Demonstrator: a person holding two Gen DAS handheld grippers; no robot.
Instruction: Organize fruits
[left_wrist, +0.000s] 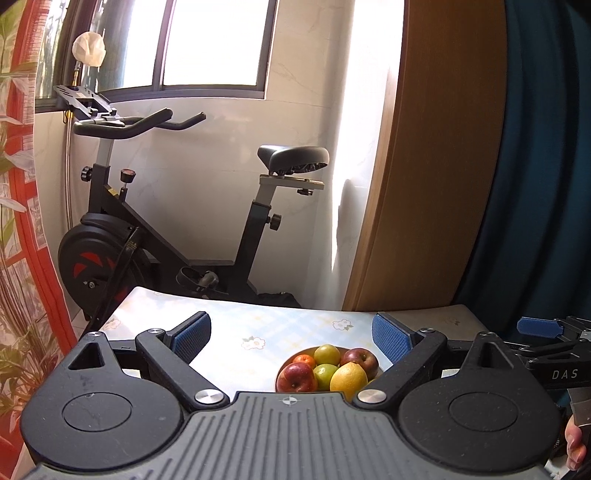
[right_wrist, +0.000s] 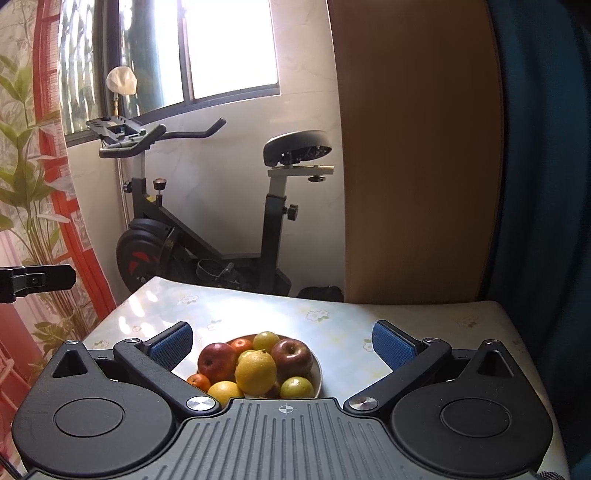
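A white bowl (right_wrist: 317, 363) heaped with fruit sits on the floral table. It holds two red apples (right_wrist: 217, 361), a yellow lemon (right_wrist: 255, 372) on top, green fruits (right_wrist: 296, 386) and small oranges (right_wrist: 198, 381). My right gripper (right_wrist: 282, 345) is open and empty, held above and just behind the bowl. My left gripper (left_wrist: 291, 338) is open and empty, with the bowl (left_wrist: 277, 374) low between its fingers, toward the right one. The lemon (left_wrist: 349, 376) and a red apple (left_wrist: 296, 377) show there too. The right gripper's blue pad (left_wrist: 539, 327) shows at the left wrist view's right edge.
The table (right_wrist: 332, 314) has a pale flowered cover. An exercise bike (right_wrist: 207, 229) stands behind its far edge under a window. A wooden panel (right_wrist: 417, 147) and a blue curtain (right_wrist: 546, 184) rise at the right. A red patterned curtain (right_wrist: 44, 184) hangs at the left.
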